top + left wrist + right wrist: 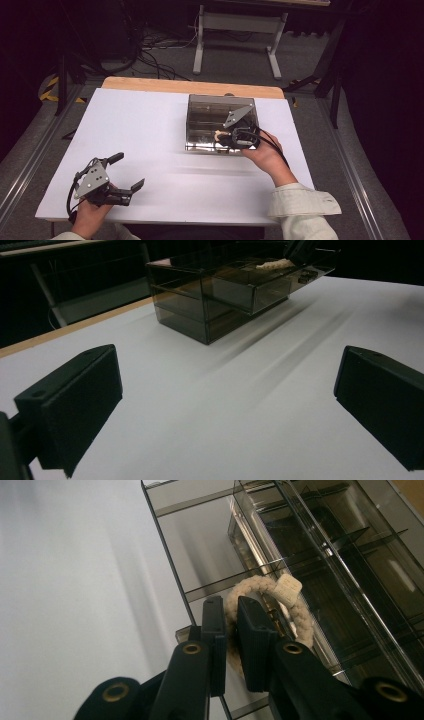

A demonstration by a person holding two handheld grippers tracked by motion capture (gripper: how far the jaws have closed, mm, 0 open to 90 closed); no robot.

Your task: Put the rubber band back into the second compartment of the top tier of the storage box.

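In the high view the right tongs (239, 136) reach into the near right part of a smoked clear organiser box (197, 122) that sits toward the far right of the white surface (150, 130), and they hold a cream braided rope ring (219, 135) over the box's pulled-out drawer. To do this step well, the ring should probably come down squarely inside one compartment before the grip loosens, with the tongs kept off the thin walls. The left tongs (127, 171) rest wide apart and empty at the near left corner, well apart from the box, so they could steady the box if it slides. In the left gripper view the two black jaws stand far apart over bare surface; the box (210, 305) lies ahead with its drawer (265, 287) drawn out, and the rope ring (272, 263) shows pale at its top edge. In the right gripper view the jaws are drawn narrow, pinching one side of the rope ring (292, 612), which hangs tilted beside a clear divider (225, 585); a small cream tag (289, 587) sits on the braid. The dividers and drawer rim crowd the ring closely, so a snag on an edge seems the main risk.
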